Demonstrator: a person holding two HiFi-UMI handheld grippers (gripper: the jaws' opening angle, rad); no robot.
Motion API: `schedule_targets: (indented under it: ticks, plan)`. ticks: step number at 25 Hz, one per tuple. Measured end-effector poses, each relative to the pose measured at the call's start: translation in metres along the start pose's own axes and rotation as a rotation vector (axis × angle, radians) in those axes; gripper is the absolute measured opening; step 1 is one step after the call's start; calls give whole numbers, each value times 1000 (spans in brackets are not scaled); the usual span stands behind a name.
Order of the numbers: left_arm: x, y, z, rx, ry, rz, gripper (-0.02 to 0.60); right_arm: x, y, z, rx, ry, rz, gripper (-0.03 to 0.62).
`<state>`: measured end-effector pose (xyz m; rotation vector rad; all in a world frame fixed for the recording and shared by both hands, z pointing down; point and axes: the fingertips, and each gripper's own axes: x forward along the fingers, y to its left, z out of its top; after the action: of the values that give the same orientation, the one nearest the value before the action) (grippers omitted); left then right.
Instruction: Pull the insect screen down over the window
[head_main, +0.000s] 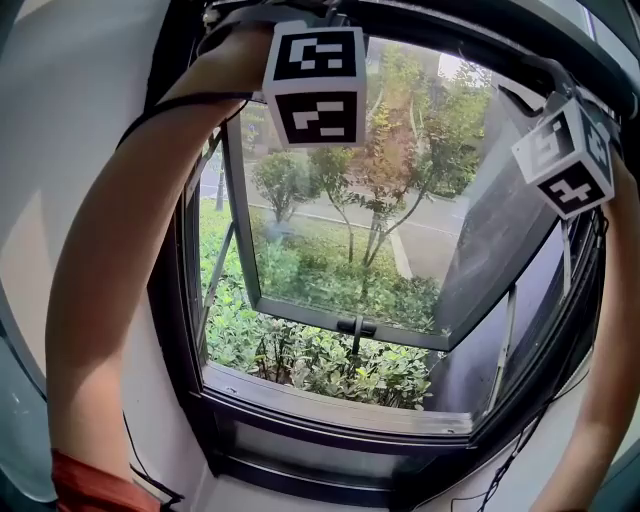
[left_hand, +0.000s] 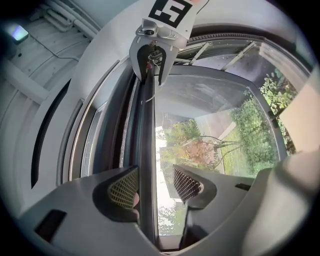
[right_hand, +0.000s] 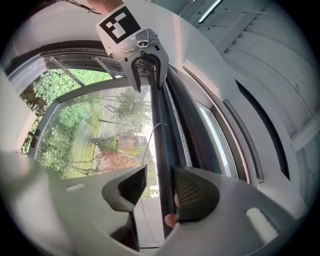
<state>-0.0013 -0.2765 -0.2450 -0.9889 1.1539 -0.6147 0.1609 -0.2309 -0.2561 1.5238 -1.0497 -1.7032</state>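
Observation:
The insect screen's dark pull bar (left_hand: 146, 150) runs along the top of the window frame and passes between the jaws of both grippers. My left gripper (left_hand: 155, 185) stands open around it: the bar lies against the left pad (left_hand: 124, 189), with a gap to the other. My right gripper (right_hand: 160, 187) is open around the same bar (right_hand: 163, 145), which lies close to the right pad (right_hand: 192, 192). Each gripper view shows the other gripper straddling the bar farther along. In the head view only the marker cubes (head_main: 315, 85) (head_main: 565, 157) and both raised arms show.
The glass sash (head_main: 350, 250) is swung outward, with its handle (head_main: 356, 326) at the lower rail. Shrubs and trees lie outside. The window sill (head_main: 330, 400) is low in view. White wall and curved frame edges flank the opening.

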Motion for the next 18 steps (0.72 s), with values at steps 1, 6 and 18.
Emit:
schedule_targets:
  ticks: [1,6,18]
  plan:
    - [-1,-3,0,0,0,-9,201,-1,3,0,-4,1,5,173]
    - [-7,-13,1,-5,-10,-19,207,-7,14,0,-9,-2,22,187]
    - [-17,-31,1,-10,-16,-56,207,-18,31,4,37,-12,106,190]
